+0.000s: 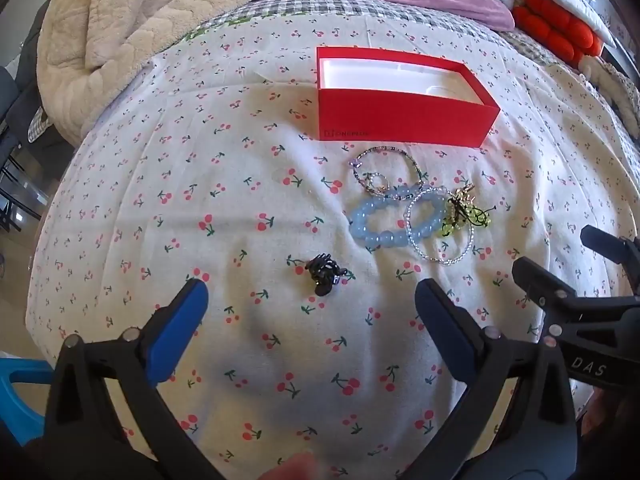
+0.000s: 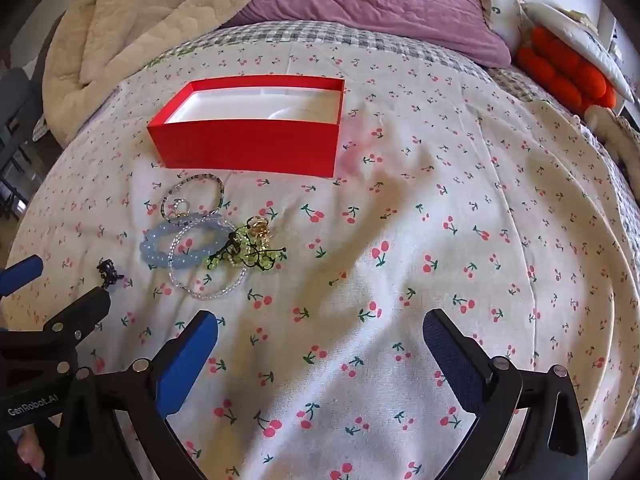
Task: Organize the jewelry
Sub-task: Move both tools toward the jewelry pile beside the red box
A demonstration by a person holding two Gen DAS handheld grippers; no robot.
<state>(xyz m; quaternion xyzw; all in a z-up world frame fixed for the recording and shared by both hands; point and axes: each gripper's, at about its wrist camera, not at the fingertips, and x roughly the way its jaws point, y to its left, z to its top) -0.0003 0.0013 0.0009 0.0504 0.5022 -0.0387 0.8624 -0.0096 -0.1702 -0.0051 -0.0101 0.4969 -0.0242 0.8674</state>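
Observation:
An open red box (image 1: 404,120) (image 2: 248,148) with a white inside stands on the cherry-print bedspread. In front of it lies a heap of jewelry: a blue bead bracelet (image 1: 368,224) (image 2: 160,252), a clear bead bracelet (image 1: 436,256) (image 2: 208,294), a dark thin bead bracelet (image 1: 384,152) (image 2: 200,179), green bead pieces (image 1: 468,216) (image 2: 248,256). A small black piece (image 1: 324,274) (image 2: 108,271) lies apart, just ahead of my open left gripper (image 1: 312,300). My right gripper (image 2: 320,328) is open and empty over bare bedspread, to the right of the heap.
A beige blanket (image 1: 120,28) and a purple pillow (image 2: 380,4) lie at the back of the bed. Orange cushions (image 2: 568,72) sit at the back right. The bed's left edge drops to the floor (image 1: 24,184).

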